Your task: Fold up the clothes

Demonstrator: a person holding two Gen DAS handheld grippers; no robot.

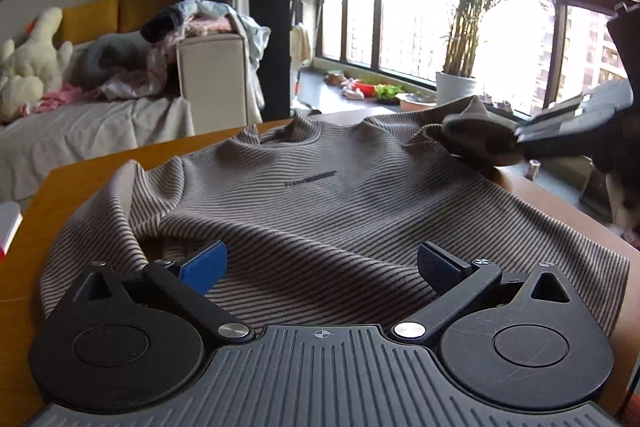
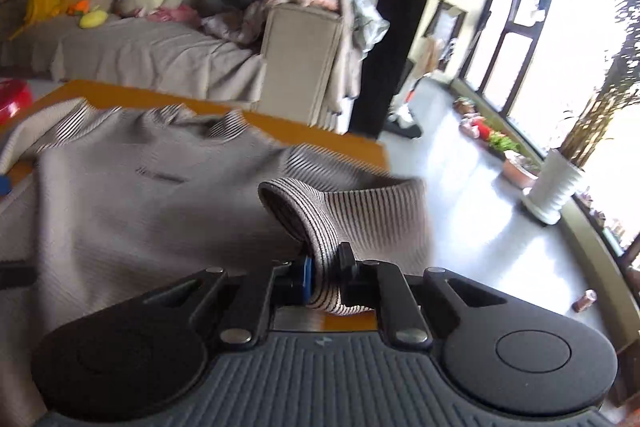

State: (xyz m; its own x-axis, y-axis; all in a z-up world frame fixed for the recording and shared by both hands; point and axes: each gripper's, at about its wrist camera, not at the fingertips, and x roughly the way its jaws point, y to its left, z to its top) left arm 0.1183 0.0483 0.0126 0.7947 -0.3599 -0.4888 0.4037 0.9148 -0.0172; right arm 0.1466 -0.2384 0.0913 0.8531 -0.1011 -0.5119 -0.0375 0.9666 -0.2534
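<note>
Behind you sits a bed with soft toys and a heap of laundry; in front, an orange table carries the striped sweater, spread front-up with its collar toward the window. Your left gripper hangs over the sweater's near hem, its blue-padded fingers spread wide and holding nothing. Your right gripper is pinched tight on a sleeve cuff, lifted above the sweater's body.
</note>
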